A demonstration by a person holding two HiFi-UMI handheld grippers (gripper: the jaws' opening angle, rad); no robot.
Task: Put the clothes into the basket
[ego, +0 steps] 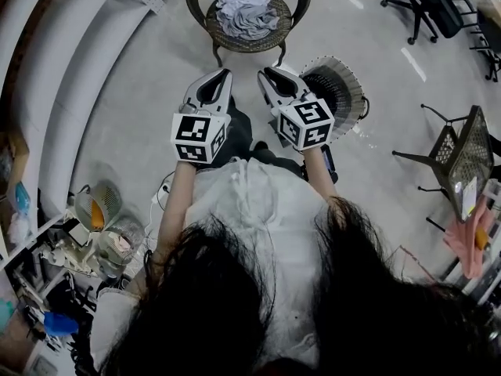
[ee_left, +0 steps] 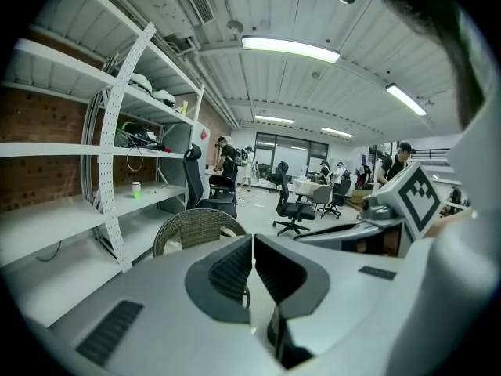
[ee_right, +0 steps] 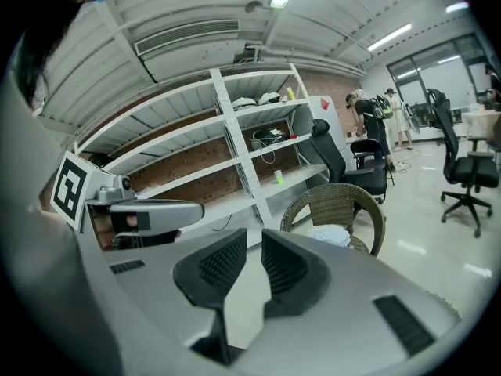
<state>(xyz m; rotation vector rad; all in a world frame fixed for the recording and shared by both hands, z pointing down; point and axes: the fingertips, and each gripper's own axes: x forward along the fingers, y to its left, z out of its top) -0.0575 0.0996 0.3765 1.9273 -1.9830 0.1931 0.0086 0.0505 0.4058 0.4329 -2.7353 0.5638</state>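
Head view: clothes (ego: pixel 246 10) lie on the chair (ego: pixel 235 44), top center; basket (ego: pixel 354 84) to its lower right; left gripper (ego: pixel 225 72) and right gripper (ego: pixel 265 72) closed, empty.

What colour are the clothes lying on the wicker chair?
Pale grey and white. The clothes show best in the head view.

From the head we look steeply down on the left gripper (ego: pixel 227 72) and right gripper (ego: pixel 264 72); their views face forward, sharing the wicker chair (ego: pixel 246 44) close ahead.
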